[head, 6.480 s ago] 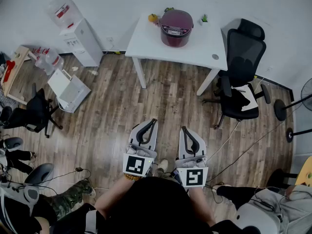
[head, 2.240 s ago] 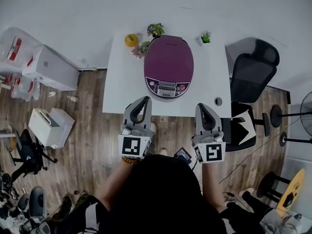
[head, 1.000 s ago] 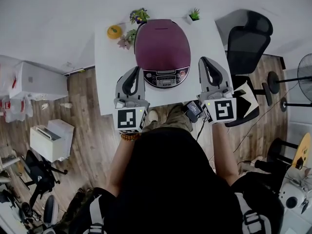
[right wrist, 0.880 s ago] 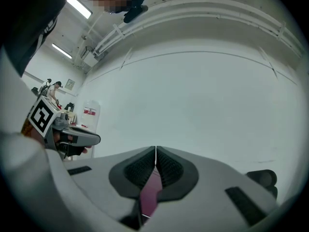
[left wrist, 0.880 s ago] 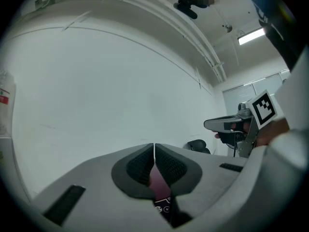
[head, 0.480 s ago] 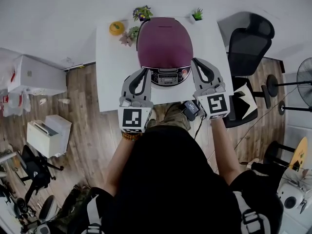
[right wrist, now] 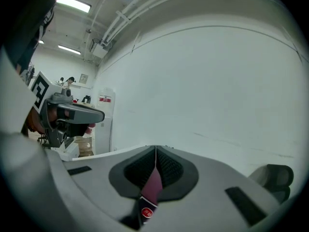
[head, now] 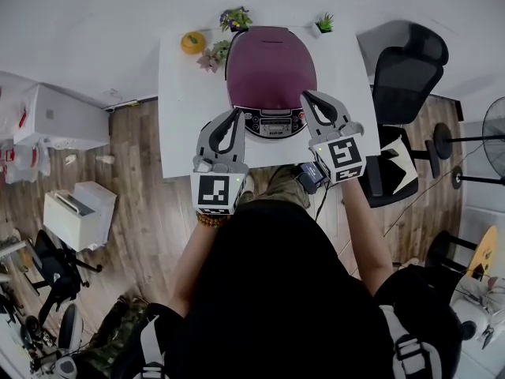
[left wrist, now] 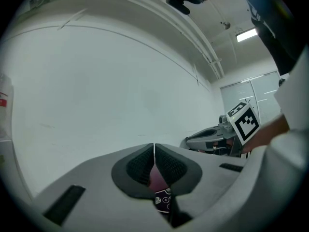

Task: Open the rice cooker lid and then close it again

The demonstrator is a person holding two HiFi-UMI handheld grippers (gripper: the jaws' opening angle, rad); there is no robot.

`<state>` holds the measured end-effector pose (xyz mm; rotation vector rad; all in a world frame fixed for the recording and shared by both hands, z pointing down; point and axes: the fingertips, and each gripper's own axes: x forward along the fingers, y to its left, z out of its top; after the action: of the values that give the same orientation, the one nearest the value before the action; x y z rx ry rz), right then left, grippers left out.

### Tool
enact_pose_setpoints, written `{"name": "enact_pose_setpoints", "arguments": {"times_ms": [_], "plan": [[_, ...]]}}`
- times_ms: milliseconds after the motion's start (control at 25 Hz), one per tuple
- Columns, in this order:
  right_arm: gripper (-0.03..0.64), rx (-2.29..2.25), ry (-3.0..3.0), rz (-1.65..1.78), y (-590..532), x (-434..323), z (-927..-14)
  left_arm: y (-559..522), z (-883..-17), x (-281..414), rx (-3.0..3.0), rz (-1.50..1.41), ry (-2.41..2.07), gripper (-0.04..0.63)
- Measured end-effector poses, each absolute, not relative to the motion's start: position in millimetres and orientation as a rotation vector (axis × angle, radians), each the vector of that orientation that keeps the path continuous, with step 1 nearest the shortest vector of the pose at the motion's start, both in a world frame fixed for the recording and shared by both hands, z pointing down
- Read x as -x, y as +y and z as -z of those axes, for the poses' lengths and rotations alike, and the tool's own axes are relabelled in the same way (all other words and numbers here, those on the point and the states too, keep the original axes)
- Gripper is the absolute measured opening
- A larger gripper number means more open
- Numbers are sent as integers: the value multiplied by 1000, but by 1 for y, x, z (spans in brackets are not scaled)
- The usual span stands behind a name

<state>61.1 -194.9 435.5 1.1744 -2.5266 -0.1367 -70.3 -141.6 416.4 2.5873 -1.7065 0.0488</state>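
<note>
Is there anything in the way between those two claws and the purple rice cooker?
Nothing visible. The left gripper and right gripper, both shut, are at the front of the rice cooker; its lid is down.

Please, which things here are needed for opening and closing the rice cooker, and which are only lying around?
For the job:
purple round rice cooker, lid closed
left hand-held gripper and right hand-held gripper, both shut and empty

Lying about:
small orange round object
small green potted plant
black office chair
</note>
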Motion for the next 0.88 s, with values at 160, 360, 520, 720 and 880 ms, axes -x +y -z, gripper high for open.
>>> {"name": "enact_pose_setpoints", "arguments": {"times_ms": [160,360,520,720,880], "plan": [[30,-1124,-2508,90,-198,-57,-452,-144,-416,73,-2575,-42,-1720,31],[31,-1005,-2494,75,-199,-49,-470,-147,-418,69,-2568,-38,-1719,31],[31,-959,-2478,38,-197,-46,-486,-146,-420,66,-2571,-46,-1711,31],[31,-944,-2422,-1,-197,-41,-508,-145,-421,71,-2569,-63,-1717,31],[31,-937,-2387,6,-196,-38,-517,-146,-422,74,-2567,-65,-1721,31]]}}
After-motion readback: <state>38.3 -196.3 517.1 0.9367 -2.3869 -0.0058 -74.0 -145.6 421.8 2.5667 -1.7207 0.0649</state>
